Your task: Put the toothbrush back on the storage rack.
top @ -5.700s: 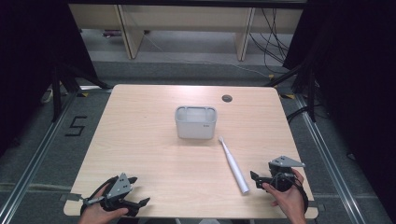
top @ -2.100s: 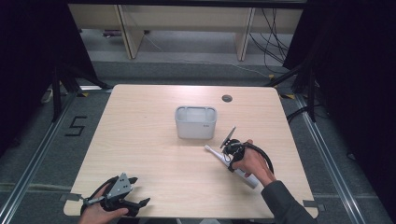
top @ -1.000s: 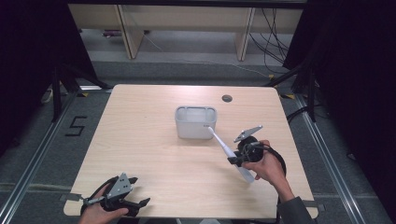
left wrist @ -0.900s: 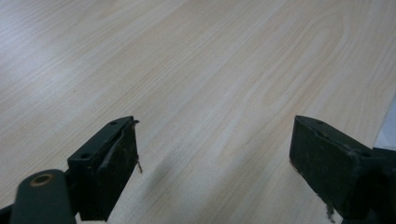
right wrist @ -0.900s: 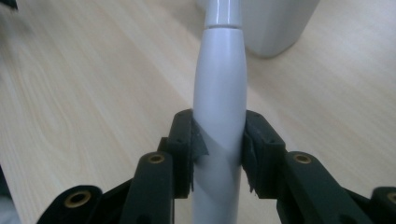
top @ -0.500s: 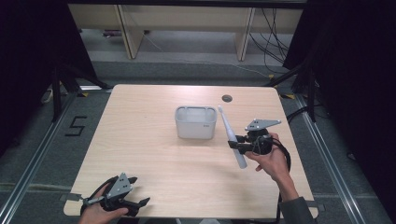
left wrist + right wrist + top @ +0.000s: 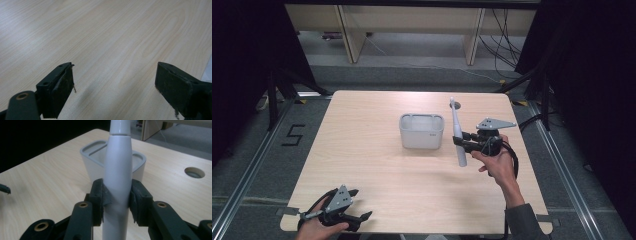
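Note:
My right gripper [image 7: 462, 142] [image 7: 117, 198] is shut on a long white electric toothbrush [image 7: 457, 134] [image 7: 117, 180], held nearly upright above the table just right of a small grey holder box [image 7: 421, 131] [image 7: 93, 157]. Both pads press the brush's thick handle; its thin head end points up and away. The holder stands open-topped at the table's middle. My left gripper [image 7: 357, 205] [image 7: 115, 87] rests at the near left corner, jaws wide apart over bare wood with nothing between them.
The light wooden table [image 7: 362, 165] has a round cable hole [image 7: 454, 105] [image 7: 194, 172] near its far edge. Metal rails and dark floor surround the table. Shelving and cables stand beyond the far edge.
The right gripper picked the toothbrush off the table, lifted it and swung it from lying slanted to nearly upright beside the holder. The left gripper stayed put.

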A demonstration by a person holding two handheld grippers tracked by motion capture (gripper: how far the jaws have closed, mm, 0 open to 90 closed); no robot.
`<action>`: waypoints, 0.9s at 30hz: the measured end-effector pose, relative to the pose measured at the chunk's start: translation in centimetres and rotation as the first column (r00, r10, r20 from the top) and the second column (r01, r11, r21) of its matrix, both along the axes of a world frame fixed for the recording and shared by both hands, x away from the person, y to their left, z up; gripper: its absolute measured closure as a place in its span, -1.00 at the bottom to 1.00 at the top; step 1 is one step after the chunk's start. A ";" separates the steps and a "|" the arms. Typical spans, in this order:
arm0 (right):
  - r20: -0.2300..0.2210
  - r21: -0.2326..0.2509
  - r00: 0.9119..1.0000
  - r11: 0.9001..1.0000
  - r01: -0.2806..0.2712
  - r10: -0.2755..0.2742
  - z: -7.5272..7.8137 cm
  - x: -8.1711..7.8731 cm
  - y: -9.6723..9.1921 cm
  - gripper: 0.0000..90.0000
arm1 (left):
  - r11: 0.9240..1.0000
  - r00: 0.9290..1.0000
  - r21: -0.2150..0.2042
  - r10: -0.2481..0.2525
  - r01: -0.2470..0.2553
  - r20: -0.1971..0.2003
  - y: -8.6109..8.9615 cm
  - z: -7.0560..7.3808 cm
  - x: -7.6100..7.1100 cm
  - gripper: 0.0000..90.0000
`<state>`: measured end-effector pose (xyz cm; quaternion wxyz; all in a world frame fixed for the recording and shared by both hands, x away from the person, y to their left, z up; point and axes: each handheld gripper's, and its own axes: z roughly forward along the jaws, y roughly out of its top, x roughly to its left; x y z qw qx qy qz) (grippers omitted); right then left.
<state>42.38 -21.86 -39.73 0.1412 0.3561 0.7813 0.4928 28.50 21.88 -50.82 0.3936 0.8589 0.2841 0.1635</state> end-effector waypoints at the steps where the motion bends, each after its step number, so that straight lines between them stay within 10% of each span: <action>1: 0.017 0.002 1.000 1.000 0.005 -0.005 0.1 0.2 0.0 0.48 | 1.000 1.000 -0.003 0.006 -0.006 0.007 0.0 -0.1 0.0 -0.67; 27: 0.079 0.090 0.997 0.996 0.014 -0.021 3.5 4.1 3.7 0.48 | 1.000 1.000 0.007 0.002 -0.002 -0.001 0.1 0.0 0.0 -0.67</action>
